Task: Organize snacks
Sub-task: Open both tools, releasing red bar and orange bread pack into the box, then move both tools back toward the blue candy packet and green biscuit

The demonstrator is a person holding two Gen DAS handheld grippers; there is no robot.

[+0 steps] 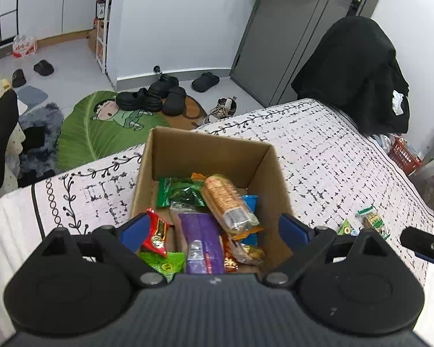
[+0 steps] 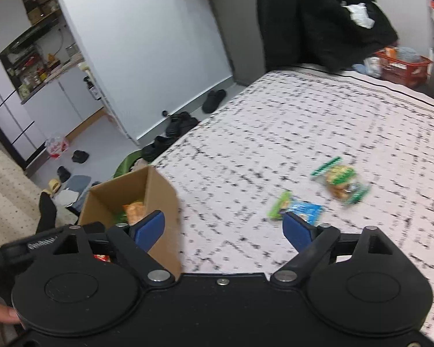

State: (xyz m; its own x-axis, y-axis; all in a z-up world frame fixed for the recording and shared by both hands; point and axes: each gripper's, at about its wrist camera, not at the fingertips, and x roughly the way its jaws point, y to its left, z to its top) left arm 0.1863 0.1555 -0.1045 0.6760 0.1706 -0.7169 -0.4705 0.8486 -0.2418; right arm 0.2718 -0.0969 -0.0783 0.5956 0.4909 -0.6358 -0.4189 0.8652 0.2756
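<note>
An open cardboard box (image 1: 260, 162) stands on the patterned bedspread (image 1: 332, 156) and holds several snack packs, among them a clear cracker sleeve (image 1: 225, 202), a purple pack (image 1: 202, 243) and a red pack (image 1: 156, 234). My left gripper (image 1: 214, 228) hovers open and empty just above the box. In the right wrist view the box (image 2: 162, 199) is at the left. My right gripper (image 2: 224, 225) is open and empty above the bedspread (image 2: 303, 121). Ahead of it lie a small green pack (image 2: 280, 204), a blue pack (image 2: 305, 211) and a green-edged snack bag (image 2: 343, 183).
Black clothing (image 1: 358, 72) hangs over a chair at the bed's far edge. Shoes (image 1: 159, 95) and a green leaf rug (image 1: 86, 133) lie on the floor beyond the bed. A red basket (image 2: 402, 66) stands at the far right.
</note>
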